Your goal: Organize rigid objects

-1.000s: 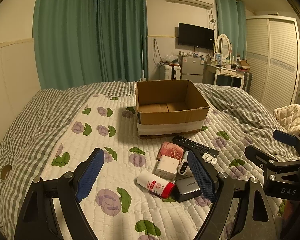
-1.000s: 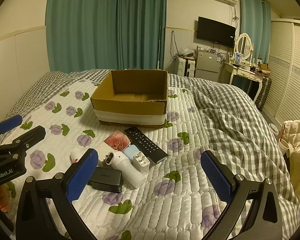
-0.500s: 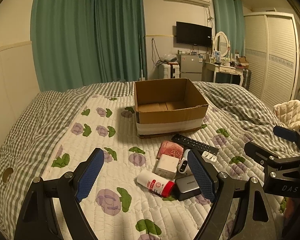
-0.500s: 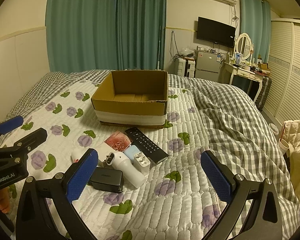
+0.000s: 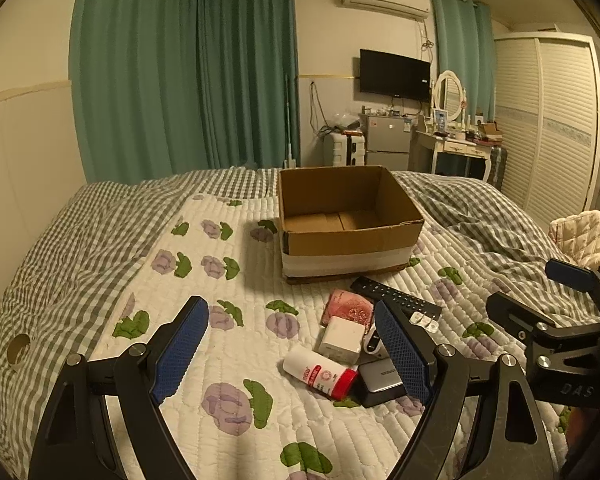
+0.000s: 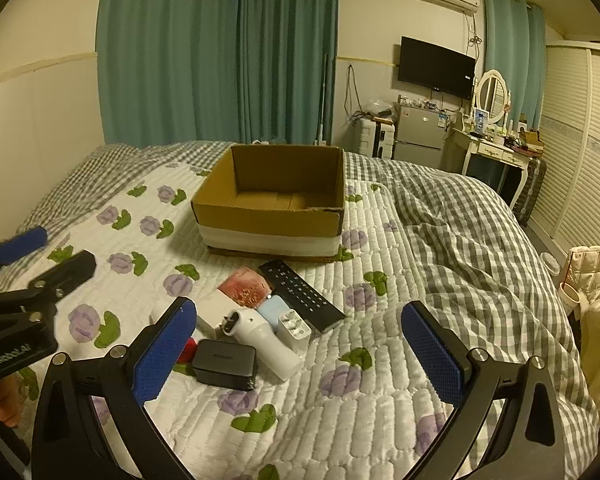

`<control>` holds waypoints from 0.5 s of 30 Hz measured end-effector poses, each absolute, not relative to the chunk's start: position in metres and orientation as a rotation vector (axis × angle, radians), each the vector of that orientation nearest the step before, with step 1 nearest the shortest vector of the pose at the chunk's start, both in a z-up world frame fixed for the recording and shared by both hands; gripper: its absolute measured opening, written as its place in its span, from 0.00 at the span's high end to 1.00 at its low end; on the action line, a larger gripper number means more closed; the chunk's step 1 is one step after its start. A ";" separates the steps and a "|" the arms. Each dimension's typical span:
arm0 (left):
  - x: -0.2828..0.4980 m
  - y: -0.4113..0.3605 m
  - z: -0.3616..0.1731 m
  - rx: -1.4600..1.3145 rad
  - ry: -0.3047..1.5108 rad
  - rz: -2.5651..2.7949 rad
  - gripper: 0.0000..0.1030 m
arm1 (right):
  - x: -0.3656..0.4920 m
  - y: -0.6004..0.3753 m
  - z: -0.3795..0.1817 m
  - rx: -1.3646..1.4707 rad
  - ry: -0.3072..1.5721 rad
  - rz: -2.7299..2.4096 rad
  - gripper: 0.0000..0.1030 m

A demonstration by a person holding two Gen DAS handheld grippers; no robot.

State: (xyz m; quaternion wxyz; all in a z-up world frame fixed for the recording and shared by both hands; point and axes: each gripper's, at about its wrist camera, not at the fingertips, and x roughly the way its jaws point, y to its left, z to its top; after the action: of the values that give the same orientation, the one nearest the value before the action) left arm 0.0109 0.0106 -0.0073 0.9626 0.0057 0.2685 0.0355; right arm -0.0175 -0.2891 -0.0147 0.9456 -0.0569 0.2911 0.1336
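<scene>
"DAS" on right hand-held gripper [image 5: 572, 292]; "GenRobot.AI" on left hand-held gripper [image 6: 40, 254].

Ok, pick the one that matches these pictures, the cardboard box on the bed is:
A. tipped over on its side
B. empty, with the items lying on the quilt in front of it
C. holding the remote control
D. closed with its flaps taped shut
B: the cardboard box stands upright and open with a bare floor, while the remote control and the other items lie on the quilt in front.
</scene>
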 end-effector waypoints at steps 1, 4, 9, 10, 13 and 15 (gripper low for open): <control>0.012 0.012 -0.008 0.009 0.550 0.073 0.15 | -0.017 -0.286 -0.015 -0.117 0.600 0.281 0.00; 0.020 0.020 -0.017 0.028 0.589 0.083 0.15 | -0.013 -0.276 -0.024 -0.137 0.643 0.293 0.00; 0.032 0.034 -0.040 0.075 0.659 0.096 0.15 | 0.008 -0.251 -0.077 -0.169 0.860 0.383 0.01; 0.036 0.038 -0.046 0.071 0.680 0.100 0.15 | 0.012 -0.248 -0.087 -0.171 0.896 0.391 0.04; 0.044 0.044 -0.060 0.061 0.732 0.101 0.15 | 0.027 -0.236 -0.114 -0.175 0.998 0.391 0.06; 0.049 0.046 -0.069 0.054 0.769 0.099 0.15 | 0.039 -0.232 -0.128 -0.133 1.050 0.401 0.08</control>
State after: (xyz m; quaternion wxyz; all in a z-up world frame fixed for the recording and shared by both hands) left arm 0.0489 0.0456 -0.0692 0.9254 0.0262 0.3751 0.0482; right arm 0.0393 -0.2323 -0.1279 0.8441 -0.0630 0.4975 0.1899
